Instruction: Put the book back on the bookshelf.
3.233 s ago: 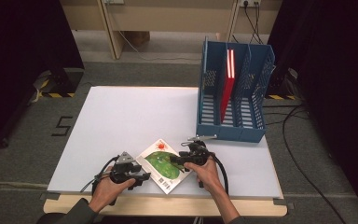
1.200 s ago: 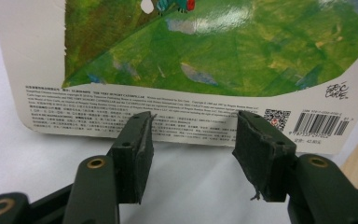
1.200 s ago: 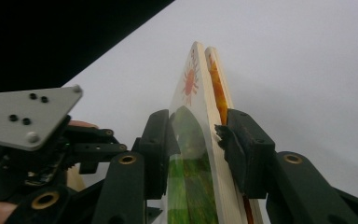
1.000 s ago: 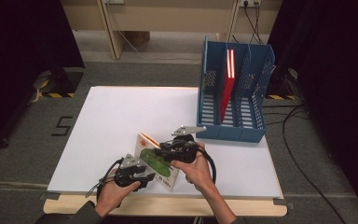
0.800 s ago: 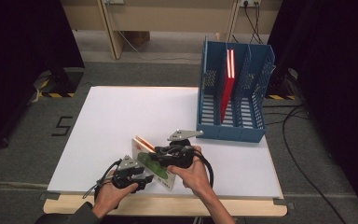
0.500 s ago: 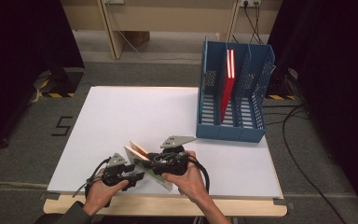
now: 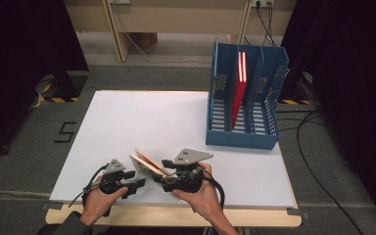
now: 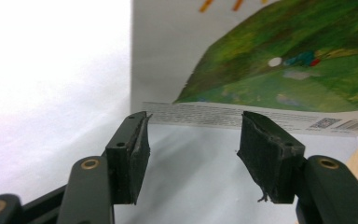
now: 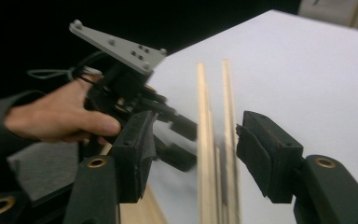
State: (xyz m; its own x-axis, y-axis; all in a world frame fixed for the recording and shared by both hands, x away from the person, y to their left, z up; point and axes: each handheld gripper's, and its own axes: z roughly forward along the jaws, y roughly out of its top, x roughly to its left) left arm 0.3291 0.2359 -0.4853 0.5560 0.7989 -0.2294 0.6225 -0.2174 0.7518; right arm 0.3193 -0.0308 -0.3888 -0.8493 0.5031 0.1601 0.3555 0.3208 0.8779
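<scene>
A thin picture book (image 7: 146,164) stands tilted on its edge near the table's front, its covers slightly apart. My left gripper (image 7: 138,183) is just left of it. Its jaws have just been opening and stand open (image 8: 193,149) with nothing between them. The green cover (image 8: 270,60) rises just beyond their tips. My right gripper (image 7: 164,180) is on the book's right side. Its jaws have also just been opening; the book's tan edges (image 9: 209,140) stand between the pads (image 9: 193,135), which do not press on them. The left gripper (image 9: 179,140) and its hand show beyond.
A blue file rack (image 7: 242,139) stands at the table's back right with a red book (image 7: 238,88) upright in one slot. The white table top (image 7: 152,117) stretches bare behind the hands. The wooden front edge lies right under the grippers.
Both hands have shifted left along the front edge with the book. The book has gone from a low tilt to nearly upright. Both grippers' jaws have spread apart.
</scene>
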